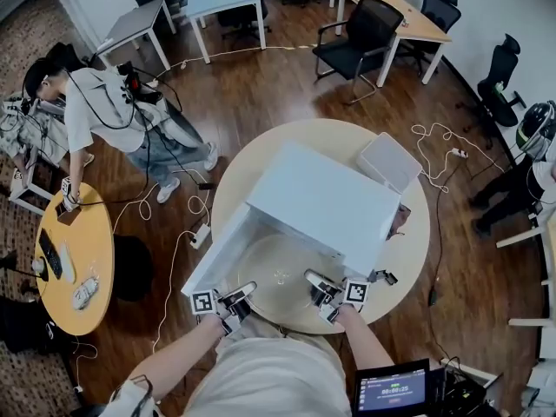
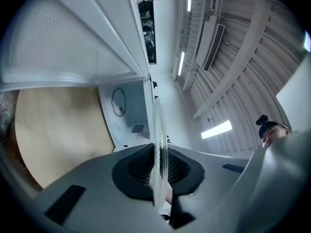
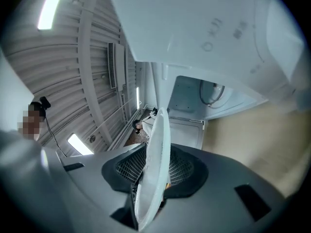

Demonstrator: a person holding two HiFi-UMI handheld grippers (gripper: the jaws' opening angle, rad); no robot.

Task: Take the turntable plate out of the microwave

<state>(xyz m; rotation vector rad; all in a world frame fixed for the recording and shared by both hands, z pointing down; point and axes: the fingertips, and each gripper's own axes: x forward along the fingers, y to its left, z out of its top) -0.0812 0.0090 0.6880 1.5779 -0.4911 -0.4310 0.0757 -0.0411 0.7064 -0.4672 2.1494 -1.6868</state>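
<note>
The glass turntable plate (image 1: 276, 276) is a clear round disc held level in front of the white microwave (image 1: 334, 200), over the near edge of the table. The microwave's door (image 1: 217, 248) swings open to the left. My left gripper (image 1: 246, 290) is shut on the plate's left rim. My right gripper (image 1: 311, 278) is shut on its right rim. In the left gripper view the plate (image 2: 158, 140) stands edge-on between the pads of the left gripper (image 2: 158, 174). The right gripper view shows the plate (image 3: 156, 149) pinched the same way by the right gripper (image 3: 151, 179), with the microwave cavity (image 3: 206, 97) behind.
The microwave stands on a round beige table (image 1: 415, 248) with a white box (image 1: 389, 162) at its back right. A small dark object (image 1: 387, 277) lies near the right gripper. A person leans over a yellow round table (image 1: 74, 263) at left. Cables trail on the wooden floor.
</note>
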